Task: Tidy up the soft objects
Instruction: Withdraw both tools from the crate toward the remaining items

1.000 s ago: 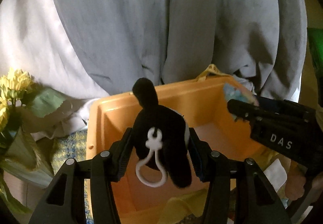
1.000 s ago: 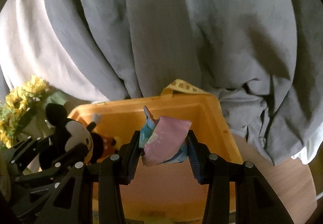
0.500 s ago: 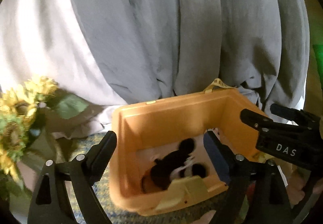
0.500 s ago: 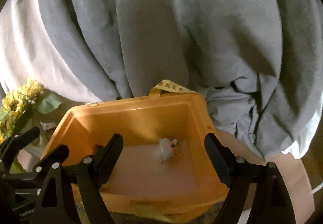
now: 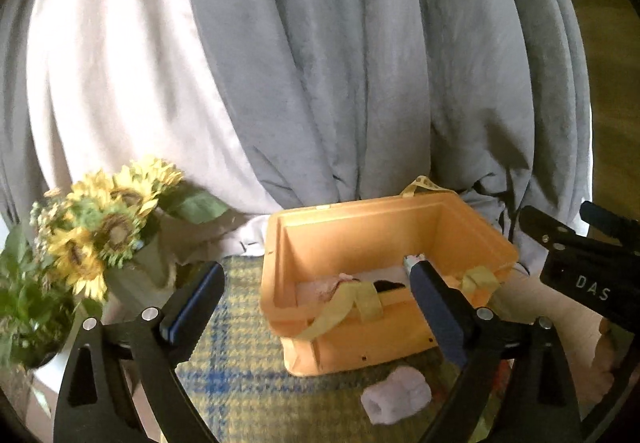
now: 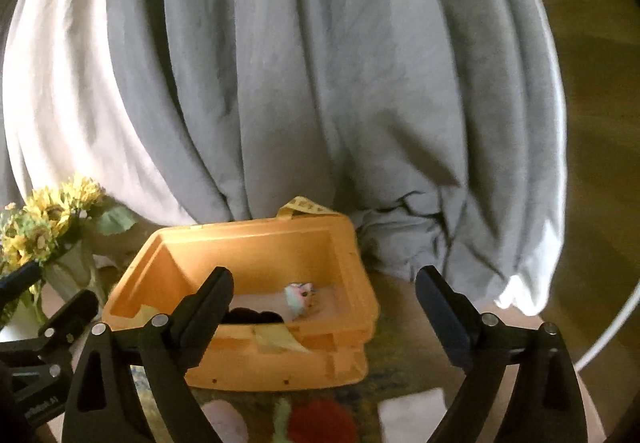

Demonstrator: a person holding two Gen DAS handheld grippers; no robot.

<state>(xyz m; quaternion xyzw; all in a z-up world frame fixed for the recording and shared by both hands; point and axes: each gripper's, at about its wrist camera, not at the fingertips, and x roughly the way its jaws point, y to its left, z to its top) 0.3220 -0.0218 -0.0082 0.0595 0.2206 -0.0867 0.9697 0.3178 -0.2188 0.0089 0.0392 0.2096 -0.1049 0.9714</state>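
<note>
An orange plastic bin (image 5: 384, 227) stands on a yellow-and-blue plaid cloth (image 5: 248, 375); it also shows in the right wrist view (image 6: 256, 247). Inside lie a black plush toy (image 6: 252, 317) and a small pastel pink-and-blue soft toy (image 6: 299, 296). My left gripper (image 5: 316, 303) is open and empty, drawn back in front of the bin. My right gripper (image 6: 324, 307) is open and empty, also back from the bin. A pale lilac soft roll (image 5: 397, 395) lies on the cloth in front of the bin. A red soft object (image 6: 320, 423) lies near the right gripper.
A vase of sunflowers (image 5: 100, 227) stands left of the bin. Grey and white curtains (image 5: 320, 83) hang close behind it. A yellow strap (image 5: 344, 303) drapes over the bin's front rim. A white flat piece (image 6: 416, 419) lies at the front right.
Both grippers opened and dropped their toys into the bin: the black plush from the left, the pastel toy from the right. Both grippers then pulled back and up from the bin.
</note>
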